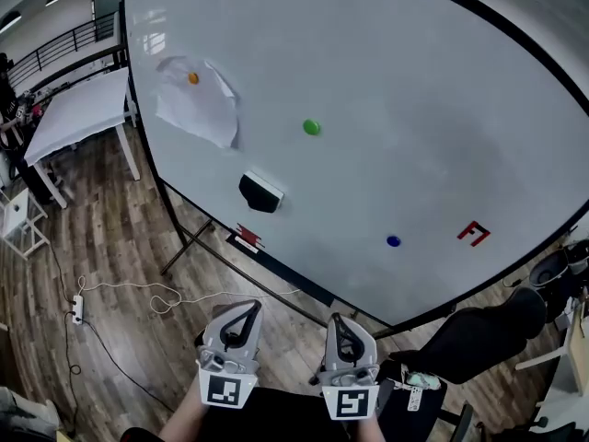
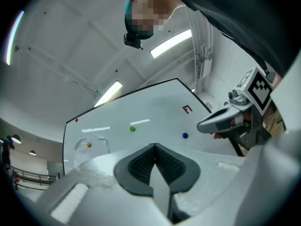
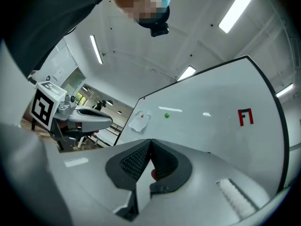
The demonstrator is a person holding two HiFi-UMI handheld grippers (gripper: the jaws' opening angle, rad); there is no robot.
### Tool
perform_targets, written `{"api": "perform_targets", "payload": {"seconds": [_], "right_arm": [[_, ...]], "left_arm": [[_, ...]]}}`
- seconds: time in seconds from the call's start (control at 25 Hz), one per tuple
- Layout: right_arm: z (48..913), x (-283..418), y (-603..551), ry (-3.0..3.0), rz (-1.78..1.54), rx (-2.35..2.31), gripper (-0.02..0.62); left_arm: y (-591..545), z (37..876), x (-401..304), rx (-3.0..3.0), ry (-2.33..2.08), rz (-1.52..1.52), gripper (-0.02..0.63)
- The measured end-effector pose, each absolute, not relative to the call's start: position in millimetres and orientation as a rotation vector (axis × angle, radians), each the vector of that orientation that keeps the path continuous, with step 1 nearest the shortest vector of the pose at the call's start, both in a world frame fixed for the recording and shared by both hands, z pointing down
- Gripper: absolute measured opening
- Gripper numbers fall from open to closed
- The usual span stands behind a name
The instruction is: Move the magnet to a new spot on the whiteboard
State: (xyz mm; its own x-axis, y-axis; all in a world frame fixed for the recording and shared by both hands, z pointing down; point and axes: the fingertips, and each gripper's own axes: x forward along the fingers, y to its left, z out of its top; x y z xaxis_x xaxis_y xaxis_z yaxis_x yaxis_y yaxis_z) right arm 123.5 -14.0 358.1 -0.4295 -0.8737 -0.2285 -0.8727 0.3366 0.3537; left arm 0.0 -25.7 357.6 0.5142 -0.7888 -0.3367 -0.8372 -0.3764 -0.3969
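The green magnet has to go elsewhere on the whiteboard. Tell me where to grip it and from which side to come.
Pinch the green magnet across its round rim, coming straight at the face of the whiteboard. It looks like a small, low button lying flat on the board, with bare surface all round it, so probably only its edge offers the fingers a hold.

Low on the large white whiteboard (image 1: 414, 90) stands a blocky red mark (image 1: 473, 233), like an F with a bar beside it. Black-and-white square code patterns sit on the left gripper (image 1: 247, 306) and right gripper (image 1: 339, 319) cubes; no words readable
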Motion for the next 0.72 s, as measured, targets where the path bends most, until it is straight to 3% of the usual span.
{"api": "perform_targets", "payload": {"seconds": [0.72], "right_arm": [[355, 64, -91, -2.305, -0.721, 1.947, 0.002]], "left_arm": [[-140, 353, -47, -2.381, 1.052, 0.255, 0.002]]}}
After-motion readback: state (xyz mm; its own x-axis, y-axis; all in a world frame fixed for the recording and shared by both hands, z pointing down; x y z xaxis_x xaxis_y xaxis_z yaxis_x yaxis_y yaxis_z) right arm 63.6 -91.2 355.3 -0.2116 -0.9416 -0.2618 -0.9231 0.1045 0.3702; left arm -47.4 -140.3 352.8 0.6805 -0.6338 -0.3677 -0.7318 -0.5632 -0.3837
